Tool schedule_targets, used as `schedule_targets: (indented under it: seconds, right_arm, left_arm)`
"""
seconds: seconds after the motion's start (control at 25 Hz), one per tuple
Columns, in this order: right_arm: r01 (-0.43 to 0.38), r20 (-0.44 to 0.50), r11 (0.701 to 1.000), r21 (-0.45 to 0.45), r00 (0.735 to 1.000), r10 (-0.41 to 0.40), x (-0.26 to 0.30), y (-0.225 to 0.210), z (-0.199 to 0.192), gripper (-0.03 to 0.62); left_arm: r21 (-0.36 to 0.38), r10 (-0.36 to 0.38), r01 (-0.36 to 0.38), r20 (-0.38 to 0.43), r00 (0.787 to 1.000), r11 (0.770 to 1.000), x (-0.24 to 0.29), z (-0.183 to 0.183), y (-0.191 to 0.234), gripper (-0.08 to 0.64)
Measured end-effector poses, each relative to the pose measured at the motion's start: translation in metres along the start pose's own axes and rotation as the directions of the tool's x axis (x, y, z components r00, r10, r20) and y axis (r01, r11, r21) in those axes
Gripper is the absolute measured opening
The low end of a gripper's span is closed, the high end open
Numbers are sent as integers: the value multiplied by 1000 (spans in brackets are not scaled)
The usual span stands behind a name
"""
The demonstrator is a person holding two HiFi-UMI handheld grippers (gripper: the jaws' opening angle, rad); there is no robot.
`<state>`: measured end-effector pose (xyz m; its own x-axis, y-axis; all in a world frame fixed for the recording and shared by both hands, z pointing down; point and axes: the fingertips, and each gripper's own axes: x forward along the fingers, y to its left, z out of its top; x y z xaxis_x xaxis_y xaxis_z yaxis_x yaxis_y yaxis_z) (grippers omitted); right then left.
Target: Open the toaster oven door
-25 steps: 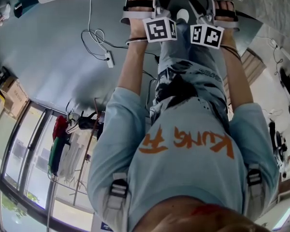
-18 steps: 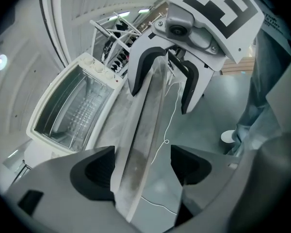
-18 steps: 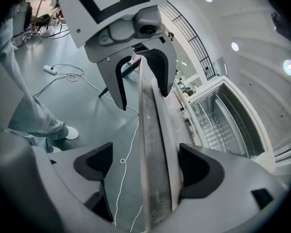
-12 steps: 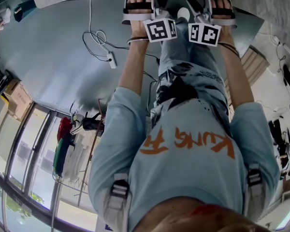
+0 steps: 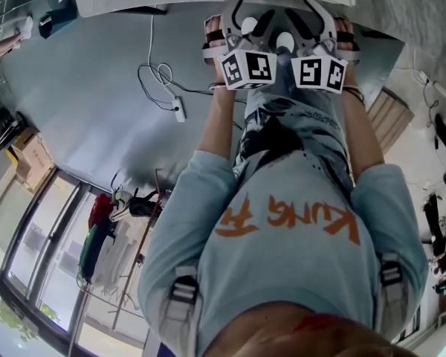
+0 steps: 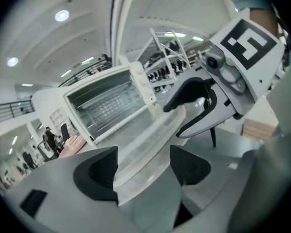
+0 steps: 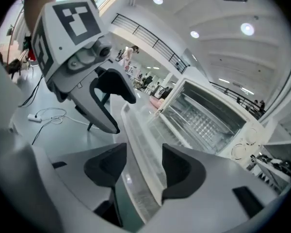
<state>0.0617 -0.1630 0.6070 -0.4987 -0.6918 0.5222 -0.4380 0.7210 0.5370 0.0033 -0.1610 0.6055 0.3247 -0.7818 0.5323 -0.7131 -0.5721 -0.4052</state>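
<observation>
White metal toaster oven stands with its cavity and wire rack exposed, its clear glass door with the pale frosted front edge swung down flat toward the person, so the task looks all but done. The left gripper and the right gripper are side by side on that front edge, each with its black jaws parted only as far as the edge is thick and, as far as I can judge, pinching it from both sides. Two grips, one toward each end, probably serve to keep the hinged door level and steady as it comes to rest. In the head view both arms reach straight out, with the marker cubes close together, almost touching. The oven sits on a pale, light-coloured surface; I cannot tell what kind. Beneath is a smooth grey floor with a thin white cable looped across it. The room is a large hall with a ribbed white ceiling, round recessed lights, a dark balcony railing and tall windows along one side.
</observation>
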Motion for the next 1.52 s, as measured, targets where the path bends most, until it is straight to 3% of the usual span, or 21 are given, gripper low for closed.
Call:
schedule_targets:
  seconds: [0.12,0.28,0.52,0.72,0.96,1.24,1.36,1.52]
  right_arm:
    - [60,40,991,116,997,-65,-7,-31,18,181]
    - [115,58,972,204,990,-129,-16,-71,31,137]
    - [200,125,927,318,960,-250,-35,-145,73,77]
    - [262,180,892,370,921,-345,-60,-202,109,28]
    - [293,237,827,480,864,-444,-86,-262,136,-3]
    - [195,290,754,628,840,-459,-103,-287,145,-5]
    - [174,294,755,632,848,-442,-102,-292,144,-5]
    - [152,304,765,626,856,-419,-100,-296,151,-5]
  left_arm:
    - [-173,64,-56,44,997,983,-8,21,27,316]
    - [-363,164,-123,83,983,924,-16,49,65,279]
    - [-454,313,-207,173,934,867,-40,113,127,171]
    - [-517,405,-234,247,880,823,-62,167,164,93]
    - [-620,488,-239,268,831,747,-77,205,198,18]
    - [-615,468,-180,345,814,767,-92,234,211,2]
    - [-594,463,-186,354,813,782,-91,241,212,2]
    - [-589,477,-201,360,802,783,-91,245,216,2]
